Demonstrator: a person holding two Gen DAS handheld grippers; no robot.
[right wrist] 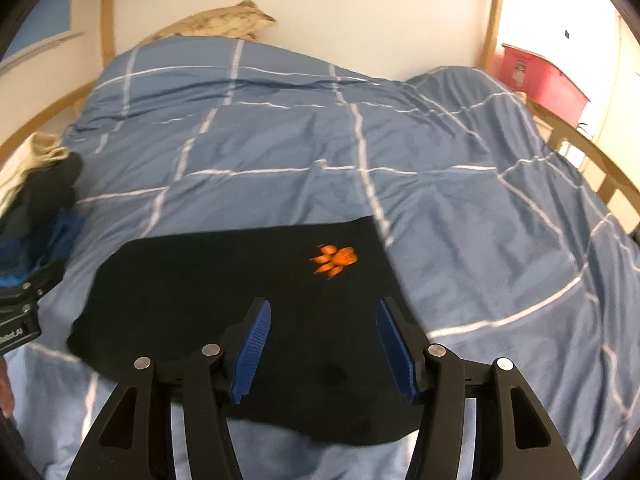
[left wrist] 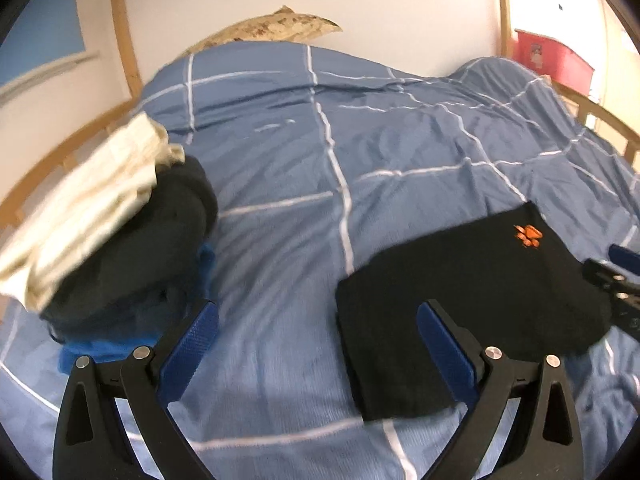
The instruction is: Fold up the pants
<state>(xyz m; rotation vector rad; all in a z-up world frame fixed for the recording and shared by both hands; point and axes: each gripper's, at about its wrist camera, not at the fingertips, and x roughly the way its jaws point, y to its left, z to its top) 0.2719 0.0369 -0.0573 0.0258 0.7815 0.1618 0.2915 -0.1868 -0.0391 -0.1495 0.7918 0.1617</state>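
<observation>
The black pants lie folded into a flat rectangle on the blue checked duvet, with an orange paw print on top. My left gripper is open and empty, above the duvet at the pants' left edge. In the right wrist view the folded pants lie below my right gripper, which is open and empty over them; the paw print is just ahead of it. The right gripper shows at the right edge of the left wrist view.
A pile of clothes, cream, black and blue, sits on the duvet at the left; it also shows in the right wrist view. A wooden bed frame runs around the bed. A pillow leans on the wall. A red box stands at the far right.
</observation>
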